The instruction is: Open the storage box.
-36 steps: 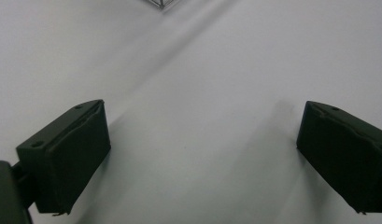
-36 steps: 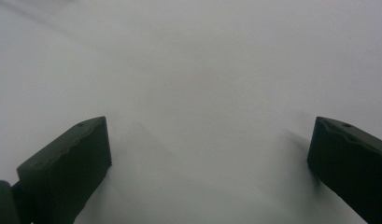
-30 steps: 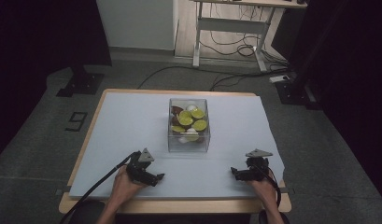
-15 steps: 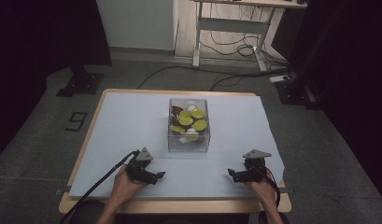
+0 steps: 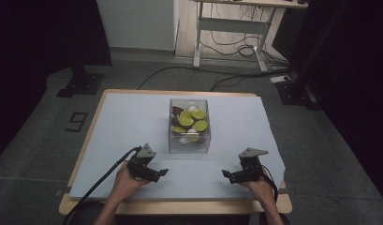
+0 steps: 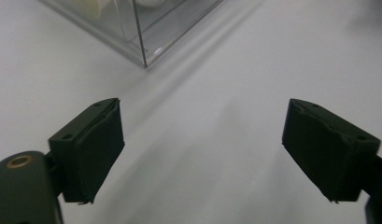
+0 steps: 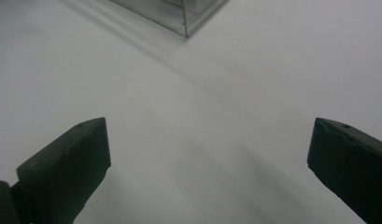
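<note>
Box (image 5: 189,125) of lime halves sits beyond and between both wide-spread grippers.

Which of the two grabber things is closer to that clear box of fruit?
Left, by a little. The left gripper sits just below the clear box's near-left corner; the right gripper is off past its near-right corner, slightly farther. Both are open, holding nothing.

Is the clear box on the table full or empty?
Partly full: the clear box holds green and brown pieces, seen through its walls.
</note>
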Demonstrator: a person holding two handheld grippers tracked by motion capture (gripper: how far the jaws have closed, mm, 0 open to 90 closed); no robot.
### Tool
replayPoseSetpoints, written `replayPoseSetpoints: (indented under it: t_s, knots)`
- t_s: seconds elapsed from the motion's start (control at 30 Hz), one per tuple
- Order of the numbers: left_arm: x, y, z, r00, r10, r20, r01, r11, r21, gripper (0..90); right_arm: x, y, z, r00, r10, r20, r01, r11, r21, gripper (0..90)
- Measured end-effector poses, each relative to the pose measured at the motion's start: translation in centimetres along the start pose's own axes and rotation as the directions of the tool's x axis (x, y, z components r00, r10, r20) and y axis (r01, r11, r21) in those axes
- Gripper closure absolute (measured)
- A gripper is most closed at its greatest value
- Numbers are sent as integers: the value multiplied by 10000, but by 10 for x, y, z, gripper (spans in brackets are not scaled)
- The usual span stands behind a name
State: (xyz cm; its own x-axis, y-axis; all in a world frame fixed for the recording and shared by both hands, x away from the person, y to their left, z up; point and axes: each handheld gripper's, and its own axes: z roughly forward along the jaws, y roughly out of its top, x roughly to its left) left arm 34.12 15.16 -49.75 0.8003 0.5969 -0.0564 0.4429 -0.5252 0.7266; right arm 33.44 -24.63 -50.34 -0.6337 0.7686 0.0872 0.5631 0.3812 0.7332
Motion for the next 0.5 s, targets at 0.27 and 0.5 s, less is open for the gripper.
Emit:
replayPoseSetpoints:
  t_s: [0.27, 0.5]
  knots:
    - [2, 16, 6, 9995, -88, 299, 83, 9999, 144, 160, 11, 19, 6, 9999, 138, 74, -137, 9997, -177, 32]
    - [3, 28, 9, 9994, -28, 348, 26, 10000, 65, 179, 16, 29, 8, 9994, 2, -346, -16, 9992, -404, 31]
